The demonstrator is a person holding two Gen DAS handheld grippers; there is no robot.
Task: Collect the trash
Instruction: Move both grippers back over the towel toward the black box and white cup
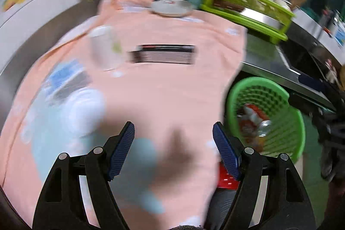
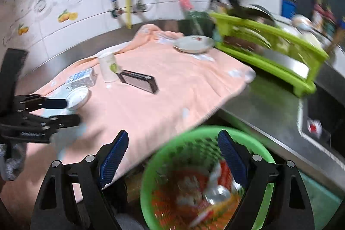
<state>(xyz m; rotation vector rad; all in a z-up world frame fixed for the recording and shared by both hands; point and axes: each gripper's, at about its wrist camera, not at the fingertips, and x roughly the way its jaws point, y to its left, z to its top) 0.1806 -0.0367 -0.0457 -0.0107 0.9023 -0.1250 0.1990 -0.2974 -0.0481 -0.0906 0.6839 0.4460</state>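
We look across a steel bench against a white tiled wall, most of it draped in a peach cloth. Motion blur smears both views, the left wrist view worst. On the cloth we make out a white paper cup, a dark flat box, a blue-and-white carton, a small white bowl and, further back, a plate beside a lime dish rack. Print on the carton and box is unreadable.

Off the bench's edge stands a green mesh basket holding trash: red and orange wrappers and something silvery, too blurred to name; its lower rim is cut off.

The right gripper hangs above the basket, jaws wide with nothing between them. The left gripper is over the cloth, jaws apart and empty; a dark and teal smear under them we cannot identify. In the right wrist view it enters from the left edge, partly cropped.
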